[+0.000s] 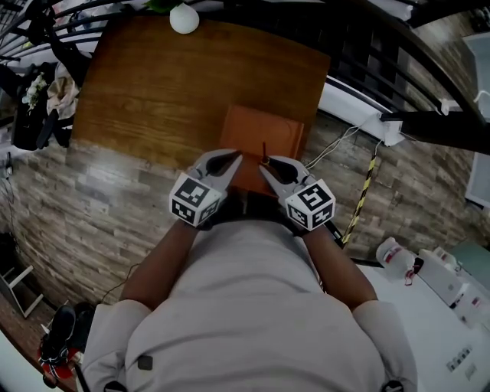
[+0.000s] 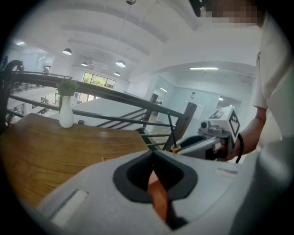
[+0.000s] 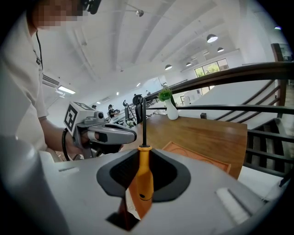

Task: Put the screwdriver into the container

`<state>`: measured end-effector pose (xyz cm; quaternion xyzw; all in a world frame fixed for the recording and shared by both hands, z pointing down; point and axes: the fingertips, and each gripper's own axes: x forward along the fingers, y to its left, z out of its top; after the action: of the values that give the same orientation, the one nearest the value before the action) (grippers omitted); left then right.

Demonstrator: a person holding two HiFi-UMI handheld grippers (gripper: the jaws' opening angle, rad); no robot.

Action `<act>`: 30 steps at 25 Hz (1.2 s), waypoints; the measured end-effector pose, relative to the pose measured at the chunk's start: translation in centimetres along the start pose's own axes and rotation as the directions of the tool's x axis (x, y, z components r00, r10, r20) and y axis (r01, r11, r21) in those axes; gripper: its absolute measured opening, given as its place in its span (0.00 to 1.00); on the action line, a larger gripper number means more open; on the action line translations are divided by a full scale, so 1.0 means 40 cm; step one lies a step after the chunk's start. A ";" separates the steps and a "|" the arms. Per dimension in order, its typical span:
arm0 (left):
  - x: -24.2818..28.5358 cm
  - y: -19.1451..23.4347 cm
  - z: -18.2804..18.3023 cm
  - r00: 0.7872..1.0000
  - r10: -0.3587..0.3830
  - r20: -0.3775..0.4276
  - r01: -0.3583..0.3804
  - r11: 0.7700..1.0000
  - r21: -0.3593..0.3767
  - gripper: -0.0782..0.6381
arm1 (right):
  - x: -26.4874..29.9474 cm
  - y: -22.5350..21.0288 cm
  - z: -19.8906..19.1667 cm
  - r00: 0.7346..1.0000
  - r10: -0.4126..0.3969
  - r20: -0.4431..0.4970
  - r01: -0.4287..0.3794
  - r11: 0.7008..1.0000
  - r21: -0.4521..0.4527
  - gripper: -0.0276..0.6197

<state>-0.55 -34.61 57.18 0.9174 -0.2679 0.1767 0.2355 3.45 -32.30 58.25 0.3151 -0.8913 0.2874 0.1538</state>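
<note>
Looking down through the head view, I see the orange container lying flat on the wooden table, and I place everything else from it. The right gripper hangs over the container's near edge, on its right side. Its jaws are clamped on the screwdriver: the orange handle sits between the 2 pads and the thin black shaft stands straight up past the jaw tips. A scrap of pale label shows at the bottom of the handle. The screwdriver is above the container and not inside it.

The left gripper is just beside, over the same near edge on the container's left side. In its own view, its 2 jaw tips meet with nothing between them. Only the container's orange surface shows through the slit behind the tips.

Beyond the container, at the far end of the table, stands 1 white vase with a green sprig. A dark railing runs behind it.
</note>
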 end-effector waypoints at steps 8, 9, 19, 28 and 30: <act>0.032 -0.005 -0.112 0.998 0.010 -0.065 -0.012 1.000 -0.025 0.11 | 0.034 -0.032 -0.116 0.995 -0.002 -0.100 0.001 1.000 -0.005 0.16; 0.032 -0.003 -0.124 0.997 0.014 -0.071 -0.016 1.000 -0.026 0.11 | 0.040 -0.032 -0.129 0.994 0.001 -0.112 -0.001 1.000 -0.008 0.16; 0.024 0.024 -0.209 0.991 0.038 -0.127 -0.042 0.999 -0.031 0.11 | 0.108 -0.023 -0.229 0.974 0.015 -0.226 -0.026 0.999 -0.046 0.16; 0.027 0.046 -0.271 0.983 0.053 -0.176 -0.058 0.998 -0.020 0.11 | 0.141 -0.030 -0.316 0.944 -0.012 -0.331 -0.015 0.997 -0.078 0.16; 0.031 0.050 -0.283 0.980 0.055 -0.189 -0.059 0.998 -0.011 0.11 | 0.150 -0.033 -0.339 0.932 -0.014 -0.362 -0.015 0.997 -0.077 0.16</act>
<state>-2.95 -30.65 67.78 0.8864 -0.2719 0.2674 0.2624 1.05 -27.72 72.23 0.2502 -0.8585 0.3055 0.3272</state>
